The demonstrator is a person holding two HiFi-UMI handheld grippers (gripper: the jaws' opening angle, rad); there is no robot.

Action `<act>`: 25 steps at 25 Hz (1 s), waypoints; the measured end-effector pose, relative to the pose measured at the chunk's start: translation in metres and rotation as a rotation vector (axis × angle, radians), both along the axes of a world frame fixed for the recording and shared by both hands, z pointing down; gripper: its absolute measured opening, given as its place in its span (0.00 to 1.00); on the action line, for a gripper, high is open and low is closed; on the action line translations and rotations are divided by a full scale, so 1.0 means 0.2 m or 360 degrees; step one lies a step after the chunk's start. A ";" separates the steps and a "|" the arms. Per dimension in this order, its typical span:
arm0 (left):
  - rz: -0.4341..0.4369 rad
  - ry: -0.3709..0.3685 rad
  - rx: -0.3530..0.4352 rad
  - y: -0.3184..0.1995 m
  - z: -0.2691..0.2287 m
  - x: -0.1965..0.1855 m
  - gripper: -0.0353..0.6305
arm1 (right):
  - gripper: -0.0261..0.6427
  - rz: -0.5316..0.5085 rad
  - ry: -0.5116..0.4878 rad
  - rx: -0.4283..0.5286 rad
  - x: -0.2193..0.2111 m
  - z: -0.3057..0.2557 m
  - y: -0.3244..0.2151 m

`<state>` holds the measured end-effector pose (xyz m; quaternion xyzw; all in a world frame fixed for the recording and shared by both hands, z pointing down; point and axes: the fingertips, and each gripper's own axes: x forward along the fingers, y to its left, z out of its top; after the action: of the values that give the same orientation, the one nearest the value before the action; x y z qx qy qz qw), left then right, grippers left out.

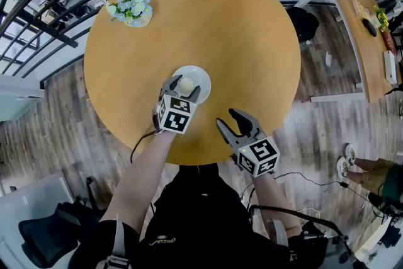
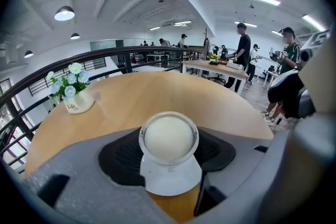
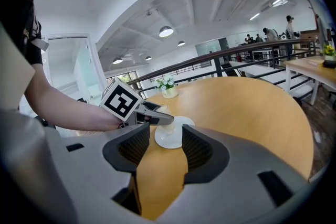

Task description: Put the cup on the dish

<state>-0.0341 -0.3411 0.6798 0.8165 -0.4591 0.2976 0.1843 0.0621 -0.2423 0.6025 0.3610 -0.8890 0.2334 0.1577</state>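
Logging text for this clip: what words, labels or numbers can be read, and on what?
"Life": on the flower pot; the line under it is too small to read.
Print on the person's shirt: too blurred to read.

the white flower pot (image 2: 77,105) on the table (image 2: 157,93) bears the word "life"; a smaller line under it is too tiny to read. pale print on the black shirt (image 1: 165,240) is illegible.
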 end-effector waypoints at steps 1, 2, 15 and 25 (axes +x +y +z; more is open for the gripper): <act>-0.0004 0.0014 0.0007 0.01 -0.02 0.00 0.45 | 0.33 -0.0003 0.0000 0.0007 0.00 -0.01 0.00; -0.0010 0.0028 0.0013 0.02 -0.04 -0.01 0.45 | 0.33 -0.0006 0.0000 0.0014 -0.01 -0.02 0.00; -0.0015 0.0172 0.0226 0.14 -0.53 -0.11 0.45 | 0.33 -0.0041 -0.0020 0.0203 -0.08 -0.32 -0.01; 0.0060 0.0267 0.0354 0.35 -0.88 -0.03 0.45 | 0.33 -0.0055 -0.0070 0.0466 -0.09 -0.71 -0.03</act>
<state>-0.0408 -0.2713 0.5031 0.8625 -0.4568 0.1788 0.1247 0.0445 -0.2491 0.4612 0.3596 -0.9229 0.1062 0.0877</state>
